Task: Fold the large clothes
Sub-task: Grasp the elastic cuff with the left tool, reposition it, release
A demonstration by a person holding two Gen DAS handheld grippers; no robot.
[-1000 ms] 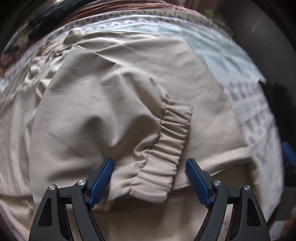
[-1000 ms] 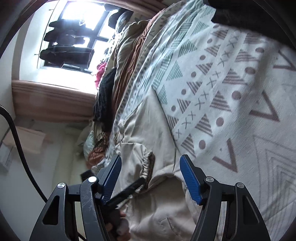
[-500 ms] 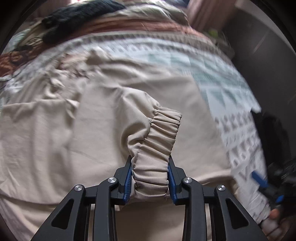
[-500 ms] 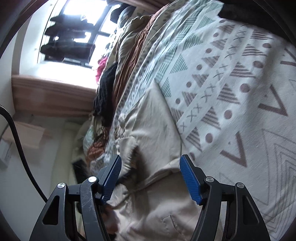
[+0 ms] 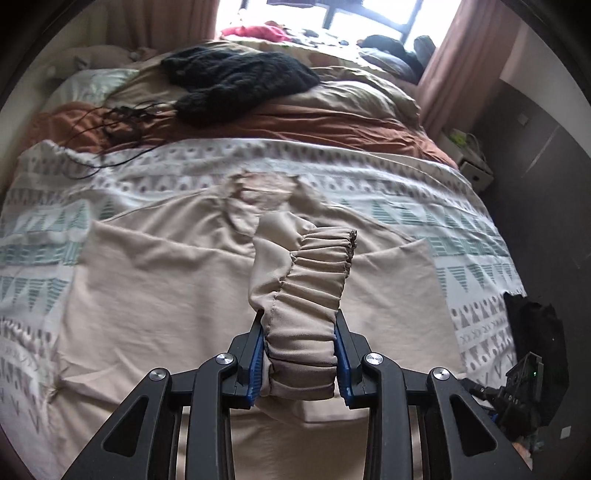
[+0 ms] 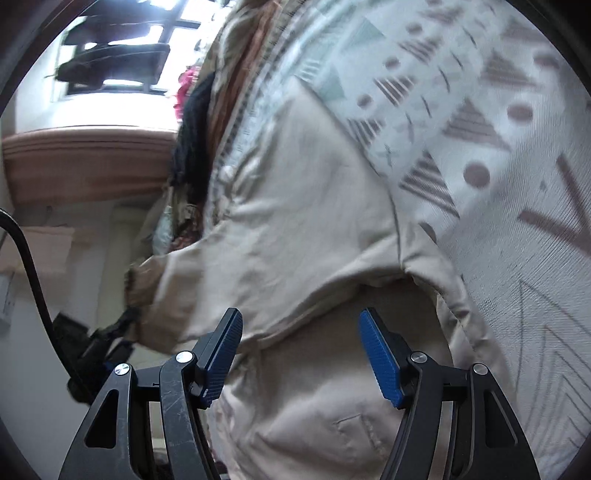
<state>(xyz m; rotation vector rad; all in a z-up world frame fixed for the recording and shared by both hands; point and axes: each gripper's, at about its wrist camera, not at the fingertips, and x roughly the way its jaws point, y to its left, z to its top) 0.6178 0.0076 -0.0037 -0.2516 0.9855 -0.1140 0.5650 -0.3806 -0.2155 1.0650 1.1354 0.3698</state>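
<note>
daylight pours in from the blown-out white window (image 5: 332, 14) at the top of the left wrist view, leaving the beige cotton jacket (image 5: 184, 295) evenly lit with soft creases of shadow; the right wrist view is smeared by motion blur, its overexposed barred window (image 6: 122, 62) glaring at upper left, the white geometric-patterned bedspread (image 6: 498, 155) streaked; both fisheye pictures bow strongly and darken to black at the round rims

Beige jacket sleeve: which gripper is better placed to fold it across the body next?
Left. The left gripper is shut on the elastic cuff, holding the sleeve up off the beige jacket. The right gripper is open over the jacket's body, gripping nothing.
</note>
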